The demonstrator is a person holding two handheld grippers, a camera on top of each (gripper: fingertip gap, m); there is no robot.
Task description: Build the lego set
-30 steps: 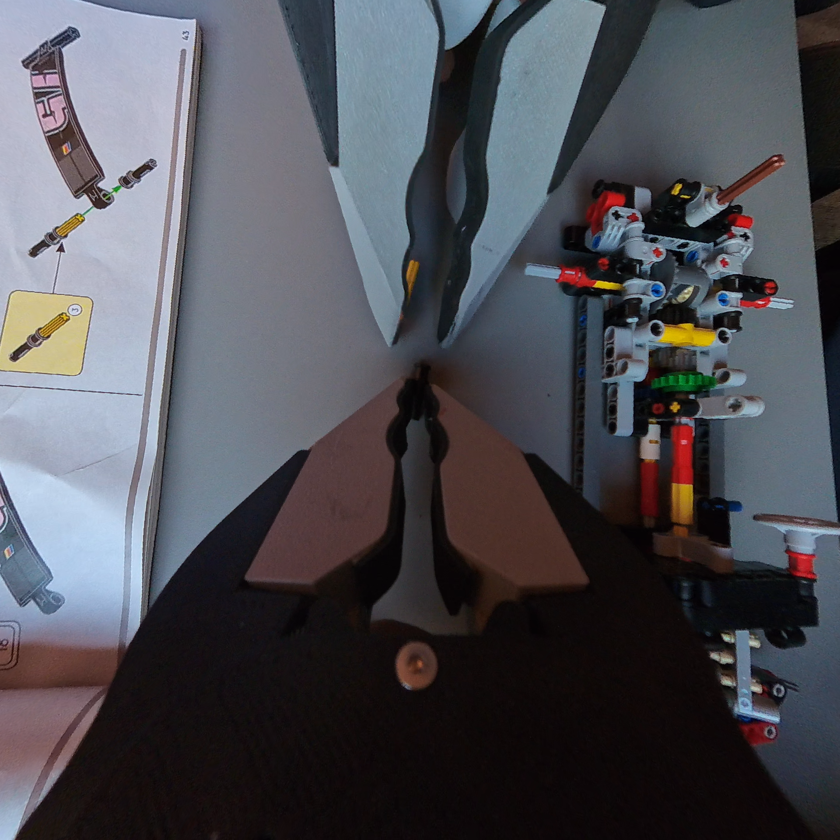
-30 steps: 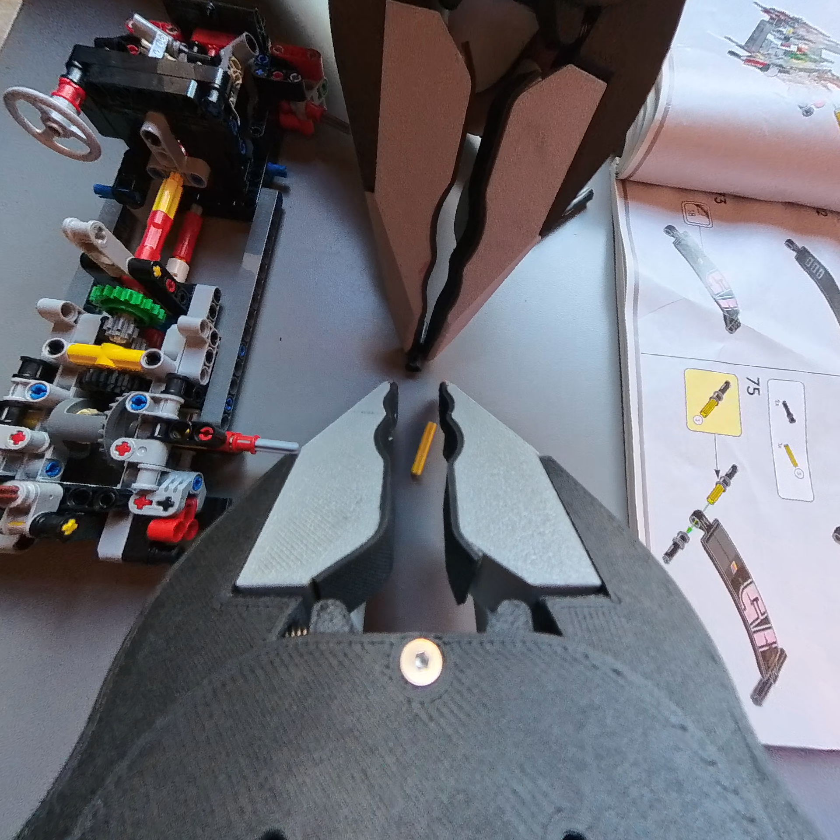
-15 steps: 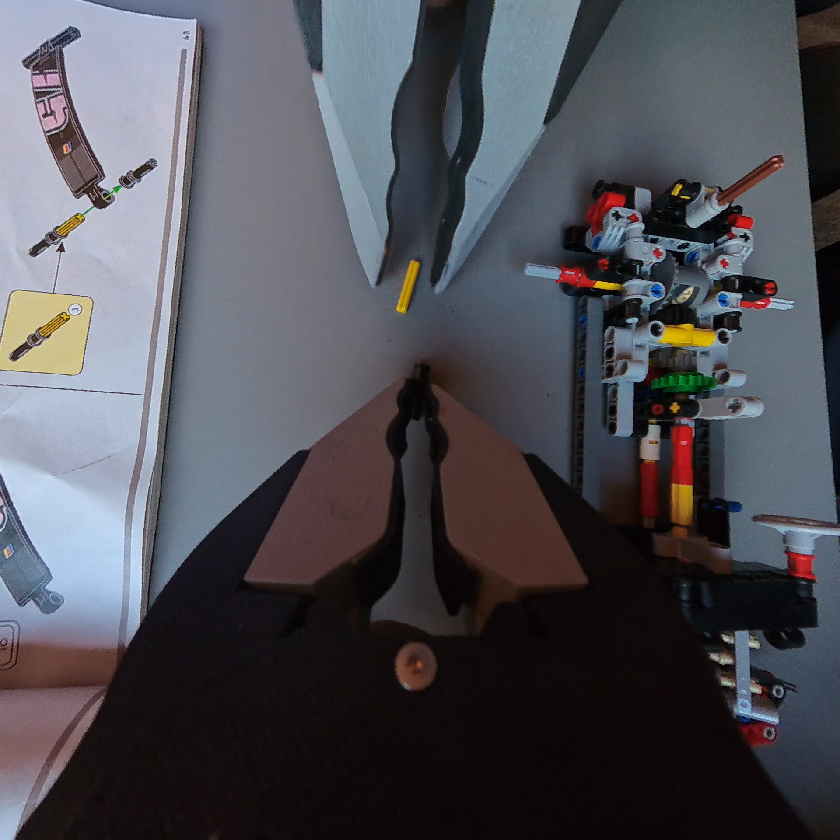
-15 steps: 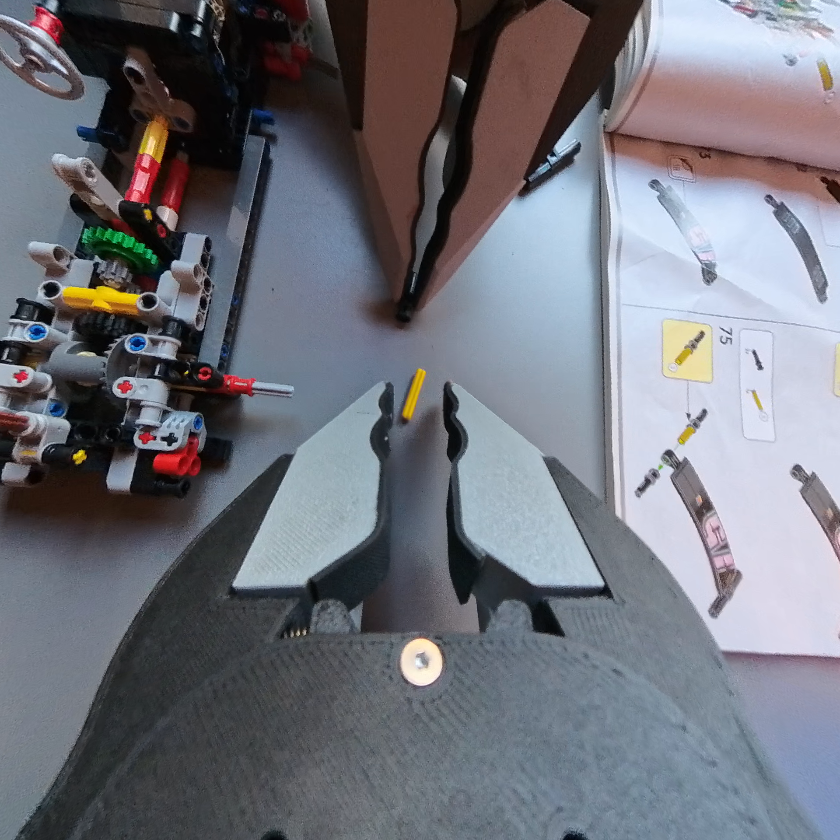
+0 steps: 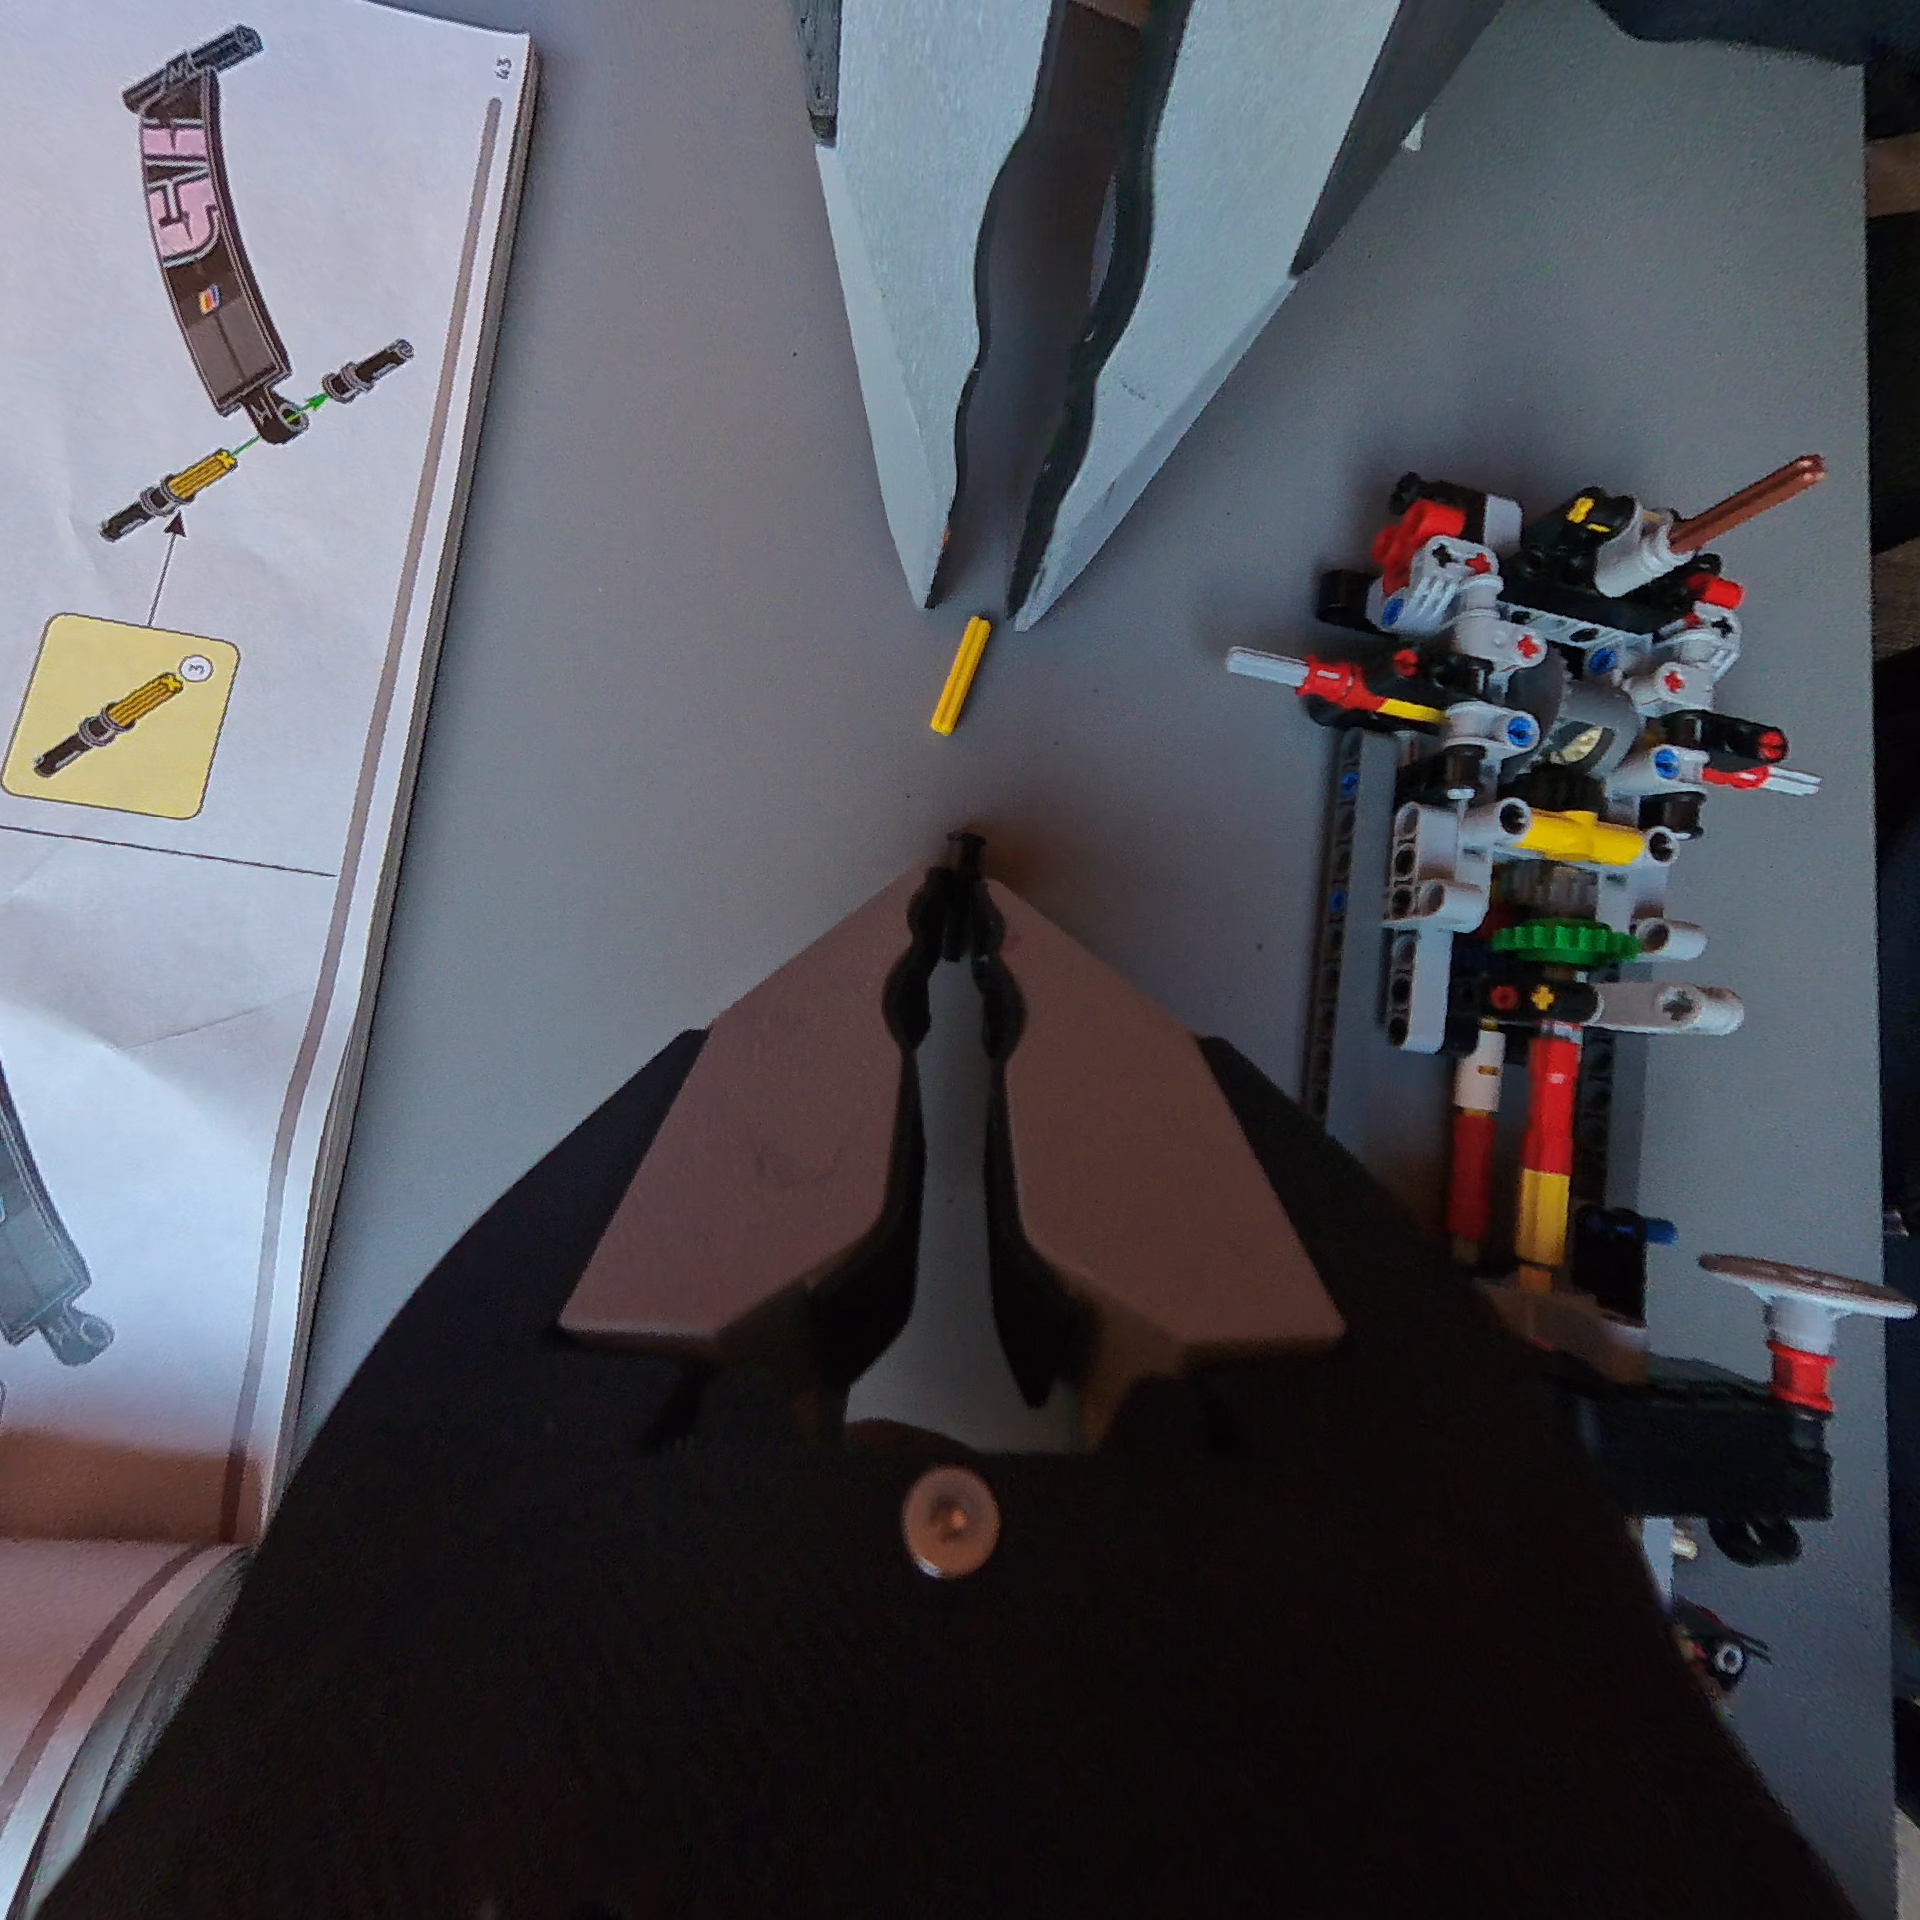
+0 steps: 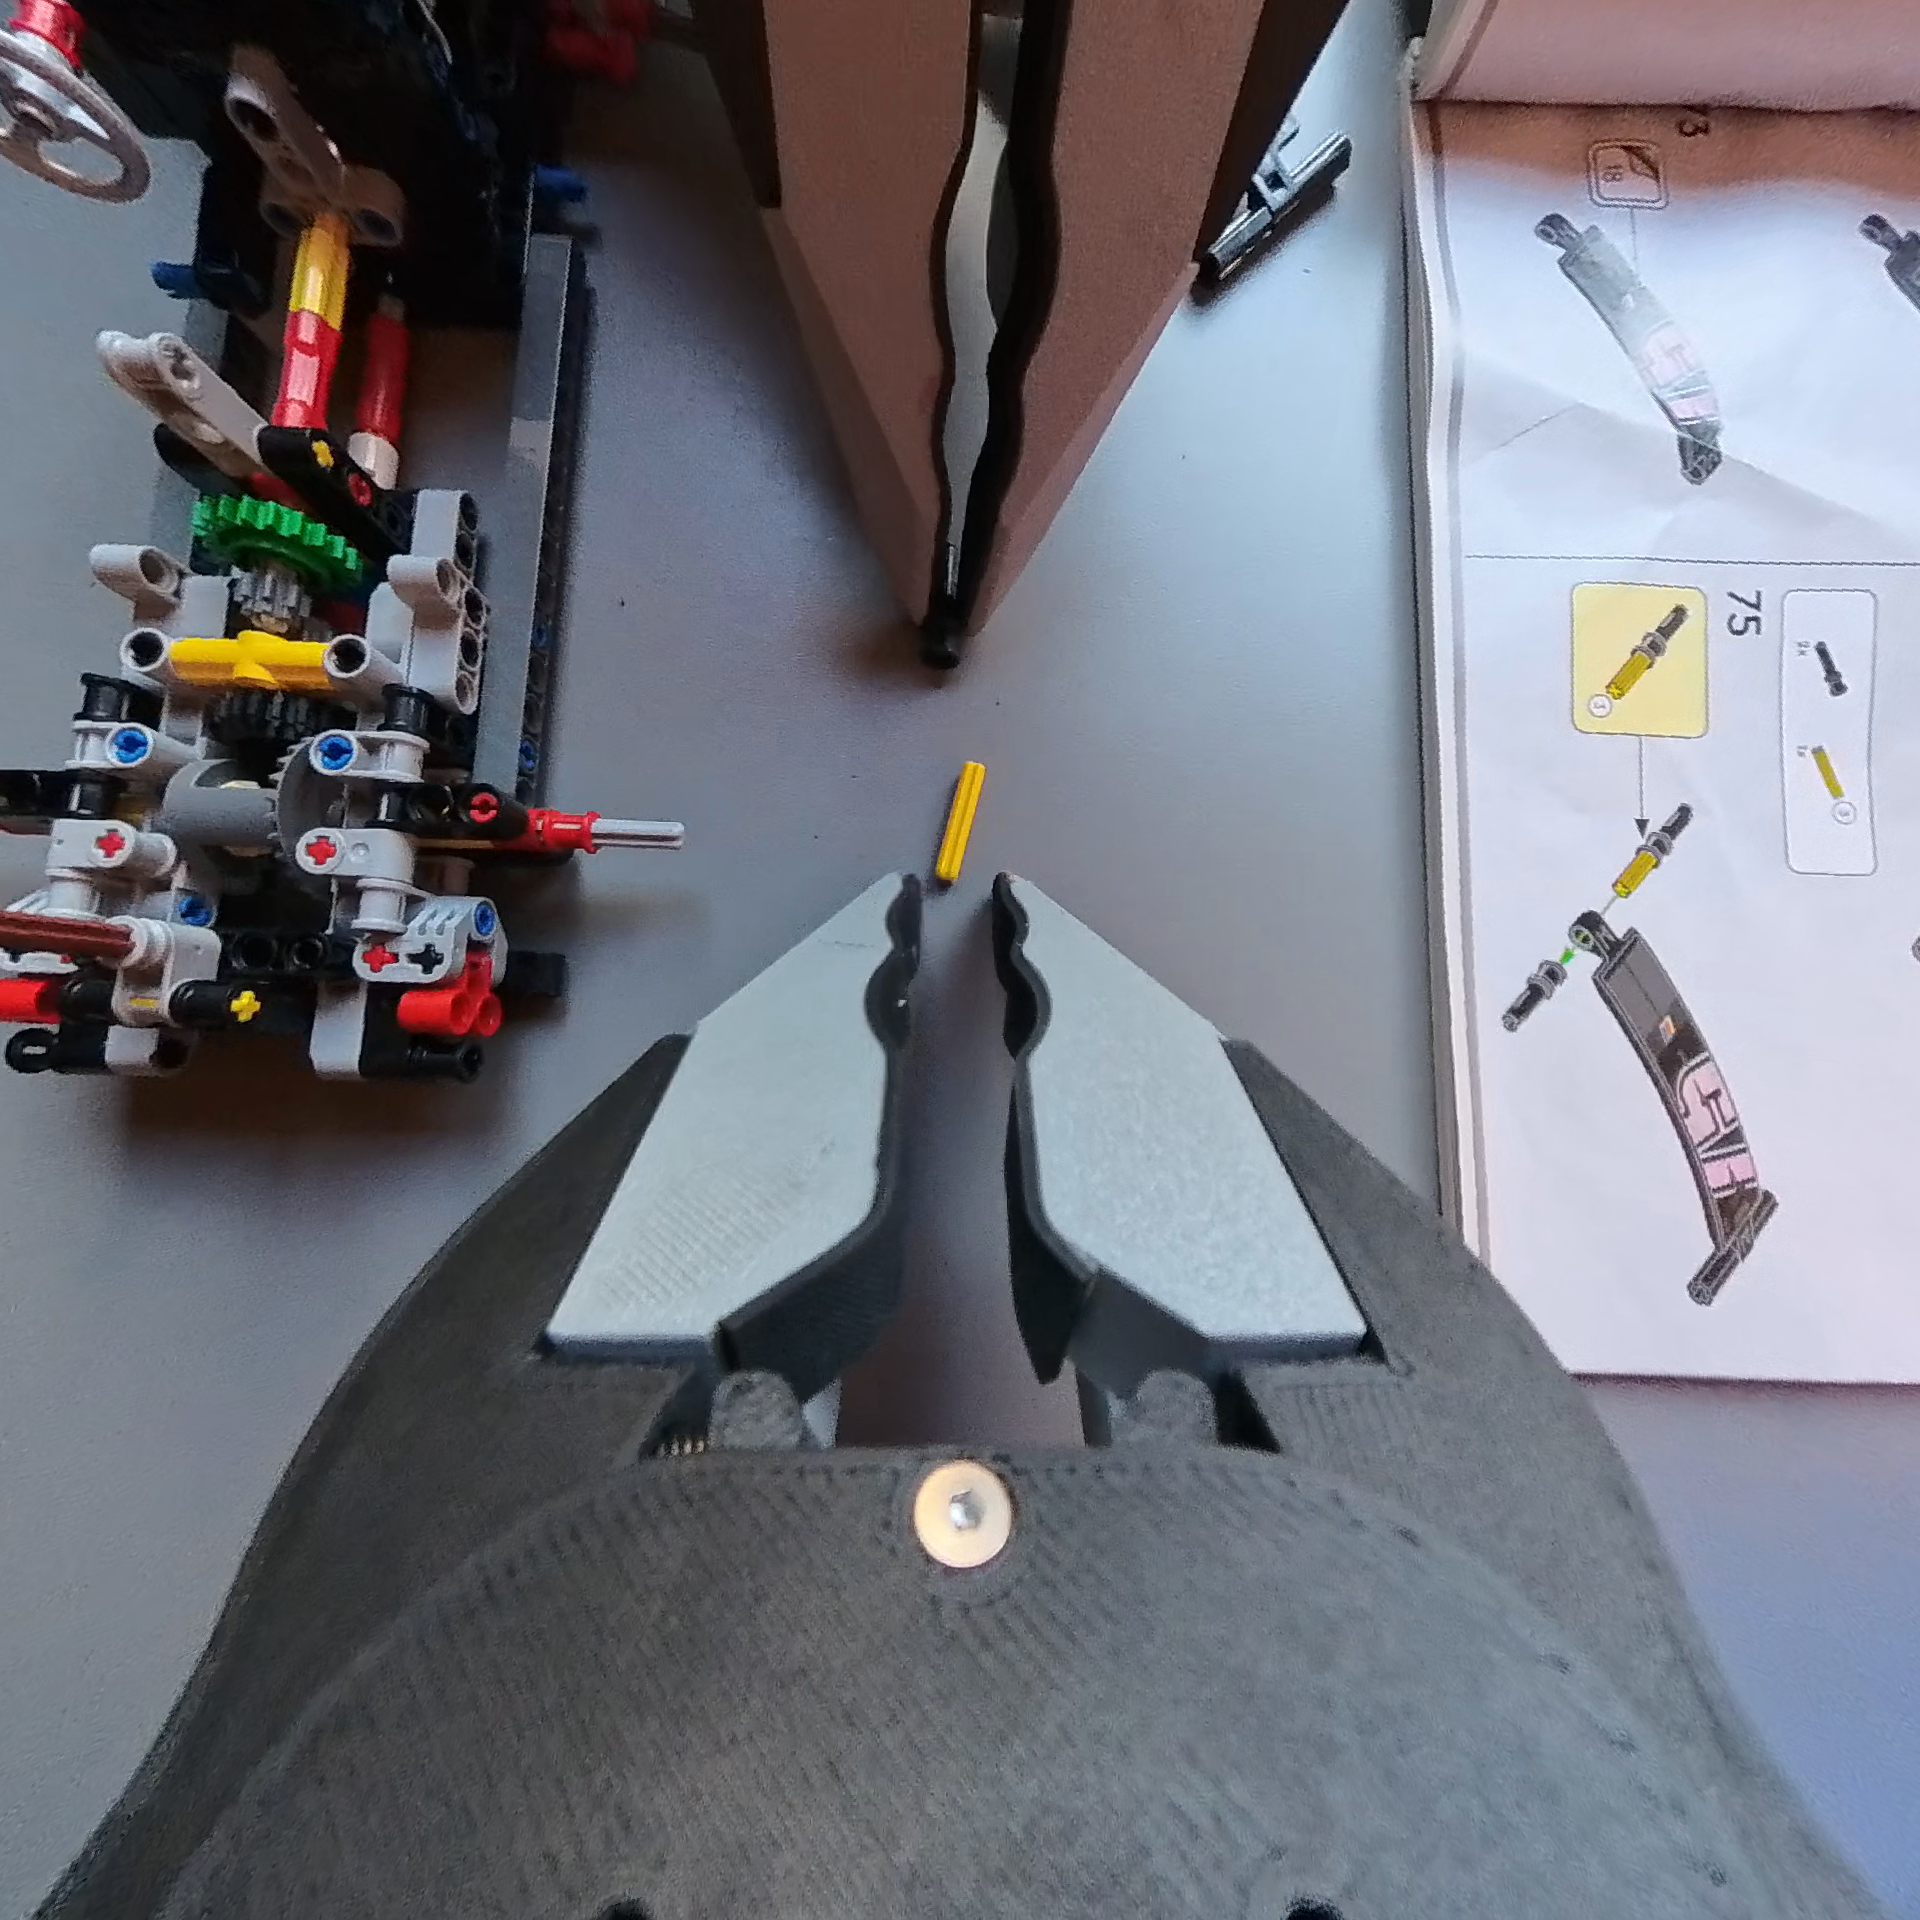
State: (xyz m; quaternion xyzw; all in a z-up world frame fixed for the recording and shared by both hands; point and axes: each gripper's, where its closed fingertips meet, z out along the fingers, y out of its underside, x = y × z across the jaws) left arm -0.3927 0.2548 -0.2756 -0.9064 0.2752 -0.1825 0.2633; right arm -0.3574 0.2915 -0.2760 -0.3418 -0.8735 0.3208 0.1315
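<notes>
A small black pin (image 5: 964,883) is clamped in the left gripper (image 5: 961,899) mid-tabletop (image 5: 675,727). The right gripper (image 6: 956,894) is held slightly open, nothing gripped; a yellow axle (image 6: 960,821) is seen just beyond its tips.

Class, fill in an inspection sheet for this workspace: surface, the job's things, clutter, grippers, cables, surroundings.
Surface: grey table, matte.
Job's things: yellow axle lying flat; brick model; open instruction booklet.
Clutter: loose black piece near the booklet.
Grippers: left gripper shut on a black pin; right gripper open, the axle just ahead of its tips, untouched.
Cables: nothing seen.
Surroundings: nothing seen.
</notes>
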